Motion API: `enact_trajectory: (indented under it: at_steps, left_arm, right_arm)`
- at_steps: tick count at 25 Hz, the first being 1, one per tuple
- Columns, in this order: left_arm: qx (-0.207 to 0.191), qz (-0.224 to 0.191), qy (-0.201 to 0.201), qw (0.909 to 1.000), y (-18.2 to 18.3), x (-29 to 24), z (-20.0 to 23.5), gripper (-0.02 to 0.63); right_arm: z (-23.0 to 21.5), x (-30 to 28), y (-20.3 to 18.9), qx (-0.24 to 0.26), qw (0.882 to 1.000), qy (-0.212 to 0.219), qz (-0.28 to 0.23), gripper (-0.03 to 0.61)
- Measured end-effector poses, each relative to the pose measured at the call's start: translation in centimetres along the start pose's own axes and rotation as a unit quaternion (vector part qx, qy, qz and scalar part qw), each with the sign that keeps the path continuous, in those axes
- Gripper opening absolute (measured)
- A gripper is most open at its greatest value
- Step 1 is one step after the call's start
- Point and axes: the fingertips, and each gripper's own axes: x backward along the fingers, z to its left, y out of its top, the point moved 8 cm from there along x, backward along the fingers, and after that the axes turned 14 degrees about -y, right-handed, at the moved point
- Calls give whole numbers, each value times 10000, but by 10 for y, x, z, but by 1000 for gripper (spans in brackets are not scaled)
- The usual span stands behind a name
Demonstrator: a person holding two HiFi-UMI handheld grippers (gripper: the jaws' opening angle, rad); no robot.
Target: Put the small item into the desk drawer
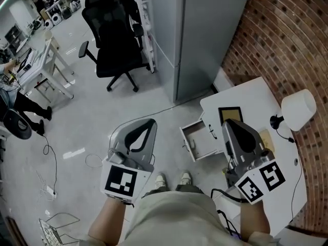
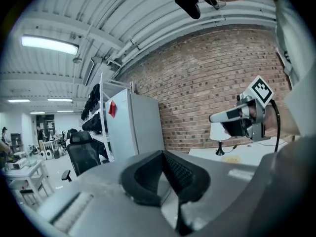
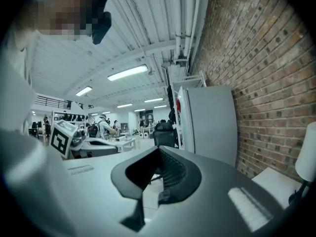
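Observation:
The white desk (image 1: pixel 256 94) stands at the right against the brick wall, its small drawer (image 1: pixel 188 143) pulled open toward the floor, and I see nothing inside it. A yellowish flat item (image 1: pixel 267 137) lies on the desk, partly hidden behind my right gripper (image 1: pixel 229 122); it also shows in the left gripper view (image 2: pixel 231 159). A dark-framed flat piece (image 1: pixel 230 114) lies near the desk's far edge. My right gripper hovers over the desk beside the drawer, shut and empty (image 3: pixel 159 149). My left gripper (image 1: pixel 152 122) hangs over the floor left of the drawer, pads together, holding nothing (image 2: pixel 161 153).
A white lamp (image 1: pixel 299 108) with a black base stands on the desk's right side. A tall grey cabinet (image 1: pixel 200 35) rises behind the desk, with a black office chair (image 1: pixel 115 40) to its left. Cables (image 1: pixel 51 158) trail on the floor at left.

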Motion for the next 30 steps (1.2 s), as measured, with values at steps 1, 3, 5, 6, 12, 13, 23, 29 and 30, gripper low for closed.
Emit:
enact_trajectory:
  at_steps: [1,3,5,6,12,13,23,29,30]
  left_arm:
    - [-28,-32,30,10000,3,2,0,3]
    - [-39,-130,81,9999,10,8,-2,3]
    - [-64,-220,121,9997,17,13,-3,3]
    - [-86,-240,136,9996,19,15,-3,2]
    - [-111,-213,231,9994,26,15,2,3]
    - [-131,-216,233,9994,27,13,3,2]
    - [-220,-95,181,9996,33,-2,12,3]
    - [-287,-37,139,9995,35,-12,12,3]
    - [-306,-35,132,9994,36,-14,12,3]
  right_arm:
    - [2,4,7,2,9999,-5,-148,3]
    - [6,10,18,14,9993,54,-361,3]
    - [10,13,25,24,9987,155,-487,3]
    - [11,14,27,13,9984,209,-525,3]
    - [12,8,30,82,9978,338,-557,3]
    - [13,5,30,112,9979,342,-546,3]
    - [10,-15,28,104,9978,438,-480,3]
    - [2,-25,24,99,9980,499,-380,3]
    - [1,-26,23,105,9980,513,-365,3]
